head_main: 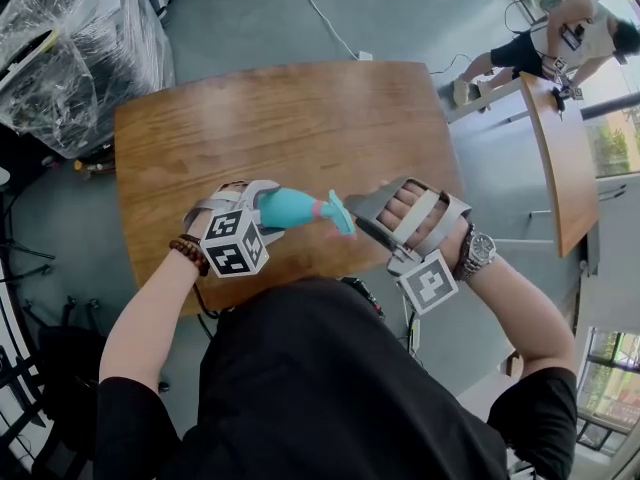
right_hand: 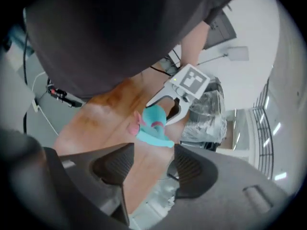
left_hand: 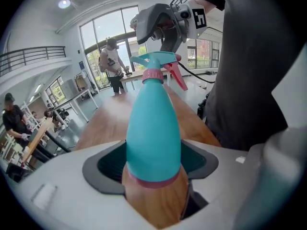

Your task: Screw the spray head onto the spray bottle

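One wooden table [head_main: 300, 118] lies under spray bottle [head_main: 287, 208].

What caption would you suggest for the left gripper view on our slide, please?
Left gripper clamps the teal spray bottle, its spray head seated on top, with the right gripper open just beyond.

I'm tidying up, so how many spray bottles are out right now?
1. The teal bottle is gripped in the left claw above the wooden table, nozzle toward the open right claw. The person's body hides the table's near edge, so another may be hidden.
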A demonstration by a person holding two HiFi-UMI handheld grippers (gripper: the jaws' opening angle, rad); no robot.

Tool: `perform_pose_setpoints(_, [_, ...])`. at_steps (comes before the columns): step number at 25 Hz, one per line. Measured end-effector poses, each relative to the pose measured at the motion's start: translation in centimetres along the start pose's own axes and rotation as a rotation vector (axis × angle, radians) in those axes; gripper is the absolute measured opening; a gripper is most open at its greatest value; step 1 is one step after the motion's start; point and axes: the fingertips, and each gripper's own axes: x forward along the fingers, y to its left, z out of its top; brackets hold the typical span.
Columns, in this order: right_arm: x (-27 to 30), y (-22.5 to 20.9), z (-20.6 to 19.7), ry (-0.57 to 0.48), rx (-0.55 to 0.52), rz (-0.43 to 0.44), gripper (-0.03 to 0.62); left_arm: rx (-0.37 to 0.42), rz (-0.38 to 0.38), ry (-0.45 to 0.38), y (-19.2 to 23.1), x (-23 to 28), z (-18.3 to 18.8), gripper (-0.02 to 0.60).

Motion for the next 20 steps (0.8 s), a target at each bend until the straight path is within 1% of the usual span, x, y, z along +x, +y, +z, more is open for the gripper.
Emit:
perform_pose_setpoints(2, [0.5, -0.1, 0.9, -0.034, -0.086, -0.025, 0.25, 0.008, -0.014, -0.003, -0.4, 0.2, 0.3, 0.37])
perform_pose_setpoints(4, [0.7, -0.1, 1.4, -0.057, -0.141, -0.045, 0.251, 0.016, -0.029, -0.002, -0.8, 0.3, 0.6, 0.37])
perform_pose_setpoints(7, [1.1, 0.8, 2.5, -0.098, -0.197, -0.026, 0.242, 0.036, -0.051, 0.0, -1.5, 0.6, 1.0, 0.37])
perform_pose_setpoints(8, [1.2, 1.3, 2.9, -0.112, -0.21, -0.014, 0.227, 0.043, -0.056, 0.0, -1.7, 0.6, 1.2, 0.37])
perform_pose_setpoints(9, [1.2, 1.7, 3.2, -0.124, -0.217, -0.004, 0.197, 0.05, -0.059, -0.002, -1.9, 0.6, 1.4, 0.37])
perform_pose_setpoints(11, [1.2, 2.1, 3.5, -0.136, -0.213, 0.004, 0.128, 0.056, -0.058, -0.007, -2.0, 0.6, 1.6, 0.37])
perform_pose_setpoints(12, [1.2, 2.1, 3.5, -0.135, -0.207, 0.004, 0.115, 0.058, -0.055, -0.008, -2.0, 0.6, 1.7, 0.37])
perform_pose_setpoints(15, [1.3, 2.2, 3.5, -0.13, -0.193, 0.001, 0.115, 0.068, -0.046, -0.008, -2.0, 0.6, 1.7, 0.37])
perform_pose_setpoints(18, [1.4, 2.5, 3.6, -0.128, -0.184, 0.008, 0.115, 0.096, -0.038, 0.001, -2.1, 0.7, 1.8, 0.37])
perform_pose_setpoints(20, [1.3, 2.5, 3.6, -0.126, -0.129, 0.029, 0.115, 0.11, -0.021, 0.005, -2.0, 0.8, 1.9, 0.368])
